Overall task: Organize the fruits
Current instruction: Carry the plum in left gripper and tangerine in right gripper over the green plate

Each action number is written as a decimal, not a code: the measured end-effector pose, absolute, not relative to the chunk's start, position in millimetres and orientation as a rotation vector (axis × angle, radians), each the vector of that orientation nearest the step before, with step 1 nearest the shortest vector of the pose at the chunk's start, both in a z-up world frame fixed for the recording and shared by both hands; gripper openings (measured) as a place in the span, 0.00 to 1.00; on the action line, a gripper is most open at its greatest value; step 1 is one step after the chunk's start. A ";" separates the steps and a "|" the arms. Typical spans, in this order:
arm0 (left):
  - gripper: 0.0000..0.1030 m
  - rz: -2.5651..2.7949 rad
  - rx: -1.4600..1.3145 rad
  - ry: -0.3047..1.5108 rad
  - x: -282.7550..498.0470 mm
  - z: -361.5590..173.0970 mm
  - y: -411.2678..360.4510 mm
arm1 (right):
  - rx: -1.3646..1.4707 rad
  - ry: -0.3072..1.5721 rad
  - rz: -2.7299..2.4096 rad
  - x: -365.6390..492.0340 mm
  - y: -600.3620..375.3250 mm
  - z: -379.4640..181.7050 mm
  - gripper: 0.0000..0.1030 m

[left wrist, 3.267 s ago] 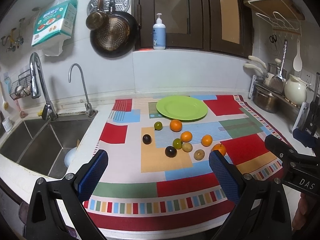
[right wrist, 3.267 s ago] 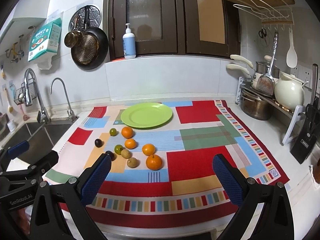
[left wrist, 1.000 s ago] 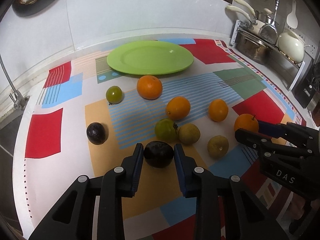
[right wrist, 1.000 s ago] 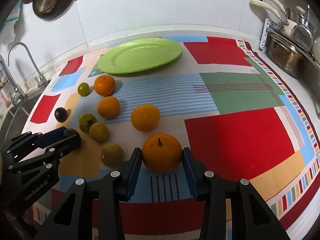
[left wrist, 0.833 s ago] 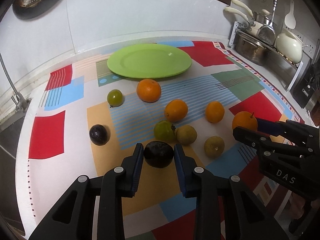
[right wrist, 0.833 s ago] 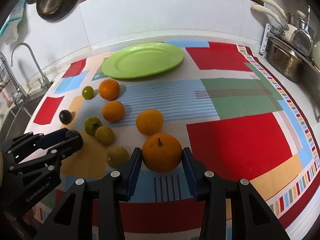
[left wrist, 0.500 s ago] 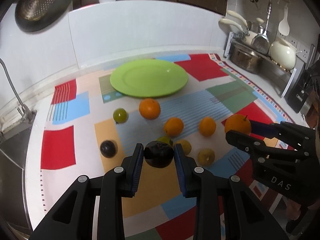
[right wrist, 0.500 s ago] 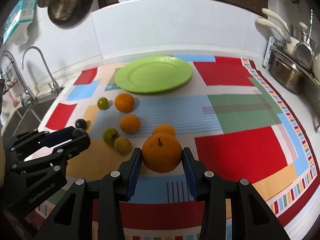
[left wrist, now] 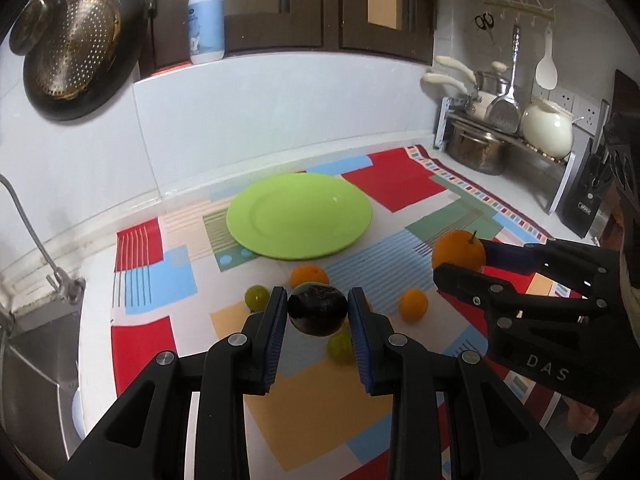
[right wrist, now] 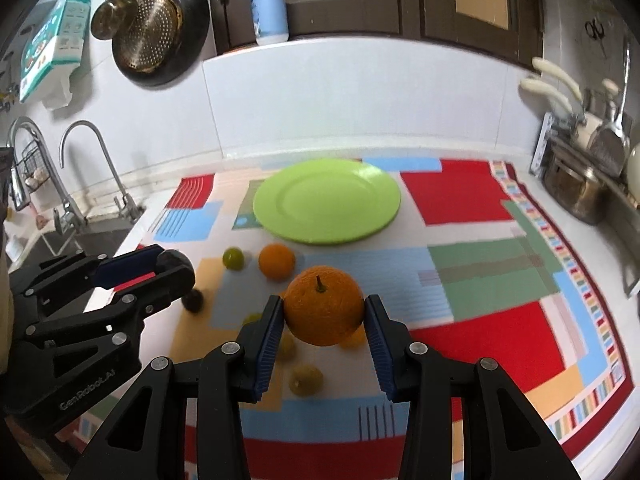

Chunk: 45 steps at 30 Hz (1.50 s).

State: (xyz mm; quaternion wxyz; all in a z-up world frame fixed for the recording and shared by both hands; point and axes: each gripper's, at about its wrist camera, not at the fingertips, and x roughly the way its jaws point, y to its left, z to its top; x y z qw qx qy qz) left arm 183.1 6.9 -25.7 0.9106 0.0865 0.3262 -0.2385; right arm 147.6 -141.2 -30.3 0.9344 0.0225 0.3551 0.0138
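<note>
Left wrist view first: our left gripper (left wrist: 317, 312) pinches a dark plum (left wrist: 317, 309) between its blue pads, raised clear of the patchwork mat (left wrist: 320, 408). We judge this fruit light but soft-skinned and a little slick, so the hold belongs across its widest middle, as it is now, with no more squeeze than needed. Below and beyond the jaws lie a small green fruit (left wrist: 256, 297) to the left, an orange (left wrist: 309, 275) just past the tips, a smaller orange (left wrist: 413, 304) to the right and another greenish fruit (left wrist: 339, 346) under the right finger. Farther ahead sits the green plate (left wrist: 299, 216), bare, which we take to be where the fruit should go. To the right, our right gripper (right wrist: 324, 314) clamps a stemmed orange (right wrist: 323, 305) at its broad sides, also off the mat. That one we reckon heavier, firm and dimpled, so it should grip well, though being round it could roll once released on the shallow plate. In the right wrist view the plate (right wrist: 327, 201) lies straight ahead of the jaws. Around us we see a kitchen counter: a sink with taps (right wrist: 78, 168) to the left, a hanging pan and strainer (right wrist: 154, 26), a soap bottle (right wrist: 269, 4) on the ledge, and pots on a rack (left wrist: 508, 132) at far right.
</note>
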 end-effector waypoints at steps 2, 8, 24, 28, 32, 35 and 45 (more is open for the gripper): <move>0.30 -0.497 0.184 0.664 184.9 -23.6 7.7 | 0.055 0.714 0.024 150.4 -141.3 -26.5 0.41; 0.30 -0.465 0.164 0.667 185.6 -22.1 10.1 | 0.059 0.690 0.036 160.0 -143.9 -17.8 0.41; 0.30 -0.296 0.121 0.693 180.2 0.7 7.0 | -0.018 0.662 0.286 177.9 -145.1 -1.9 0.41; 0.30 -0.299 0.130 0.669 188.3 9.4 2.2 | -0.030 0.636 0.299 181.5 -145.4 5.5 0.41; 0.30 -0.312 0.115 0.669 201.6 11.3 -0.9 | -0.025 0.622 0.300 188.6 -147.6 9.9 0.41; 0.30 -0.324 0.115 0.662 211.6 11.7 -2.8 | -0.021 0.620 0.292 195.7 -149.6 10.1 0.41; 0.30 -0.373 0.131 0.660 251.8 5.7 -12.1 | -0.027 0.644 0.268 227.6 -154.3 1.9 0.41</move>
